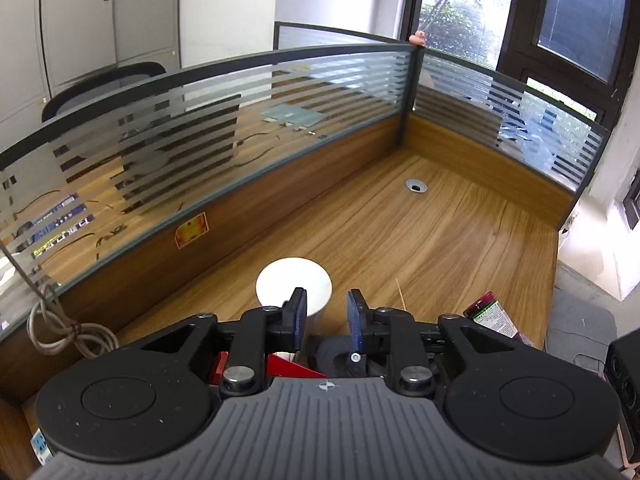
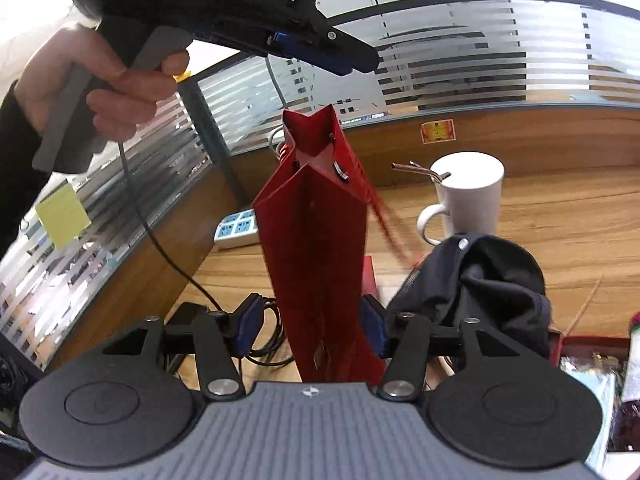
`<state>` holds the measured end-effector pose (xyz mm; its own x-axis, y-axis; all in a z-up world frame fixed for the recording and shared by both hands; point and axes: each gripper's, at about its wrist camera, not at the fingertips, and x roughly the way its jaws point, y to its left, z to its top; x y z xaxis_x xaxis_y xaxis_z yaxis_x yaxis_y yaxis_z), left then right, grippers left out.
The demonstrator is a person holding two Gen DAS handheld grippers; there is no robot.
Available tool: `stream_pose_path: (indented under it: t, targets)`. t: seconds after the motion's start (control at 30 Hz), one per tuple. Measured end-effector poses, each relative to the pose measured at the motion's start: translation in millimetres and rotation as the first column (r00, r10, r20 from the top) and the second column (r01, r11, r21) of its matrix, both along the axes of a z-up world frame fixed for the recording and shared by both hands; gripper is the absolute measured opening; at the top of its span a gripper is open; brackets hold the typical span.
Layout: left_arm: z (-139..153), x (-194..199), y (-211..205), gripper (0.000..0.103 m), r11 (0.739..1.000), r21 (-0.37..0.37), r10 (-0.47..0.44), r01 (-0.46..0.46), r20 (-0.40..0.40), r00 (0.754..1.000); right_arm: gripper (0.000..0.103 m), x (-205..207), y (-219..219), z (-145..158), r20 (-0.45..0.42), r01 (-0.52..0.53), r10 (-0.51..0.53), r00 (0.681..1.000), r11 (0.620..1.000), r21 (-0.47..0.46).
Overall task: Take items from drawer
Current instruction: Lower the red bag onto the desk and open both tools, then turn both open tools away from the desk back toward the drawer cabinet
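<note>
In the right wrist view a tall red paper gift bag [image 2: 316,232] stands upright between the fingers of my right gripper [image 2: 312,326]. The jaws are wide; the right pad [image 2: 374,328] touches the bag, the left pad [image 2: 248,326] stands apart from it. My left gripper [image 2: 348,60] hovers above the bag's top, held by a hand. In the left wrist view my left gripper [image 1: 327,318] is open and empty above a white mug [image 1: 294,284]; the red bag's top [image 1: 288,366] shows just below its fingers. No drawer is in view.
On the wooden desk [image 2: 580,220] stand a white mug [image 2: 466,196] with metal straws [image 2: 416,168], a black cloth bundle [image 2: 488,284], a power strip [image 2: 236,228] and a dark red packet [image 1: 494,314]. Striped glass partitions [image 1: 240,120] edge the desk. A cable grommet [image 1: 416,186] sits far back.
</note>
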<state>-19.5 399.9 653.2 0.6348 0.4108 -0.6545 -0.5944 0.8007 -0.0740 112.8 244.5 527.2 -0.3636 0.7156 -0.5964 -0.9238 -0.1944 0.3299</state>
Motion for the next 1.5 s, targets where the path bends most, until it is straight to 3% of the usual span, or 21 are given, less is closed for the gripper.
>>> stream_pose_path:
  t: [0.43, 0.87, 1.2, 1.5]
  targets:
    - [2.5, 5.5, -54.1, 0.042, 1.0, 0.019, -0.022, 0.023, -0.031, 0.999, 0.06, 9.9, -74.3, -2.4, -0.028, 0.039, -0.038, 0.999, 0.999, 0.037]
    - [-18.8, 22.4, -136.7, 0.05, 0.985, 0.027, -0.168, 0.169, -0.045, 0.985, 0.06, 27.9, -184.3, -7.4, -0.029, 0.163, -0.161, 0.987, 0.984, 0.076]
    - [-58.9, 40.1, -205.0, 0.055, 0.942, -0.015, -0.334, 0.334, -0.042, 0.941, 0.062, 37.0, -255.9, -9.5, 0.021, 0.295, -0.297, 0.955, 0.953, 0.07]
    - [-100.2, 57.6, -267.9, 0.057, 0.874, 0.02, -0.486, 0.486, 0.003, 0.874, 0.065, 33.1, -319.6, -18.0, 0.083, 0.427, -0.433, 0.898, 0.901, 0.076]
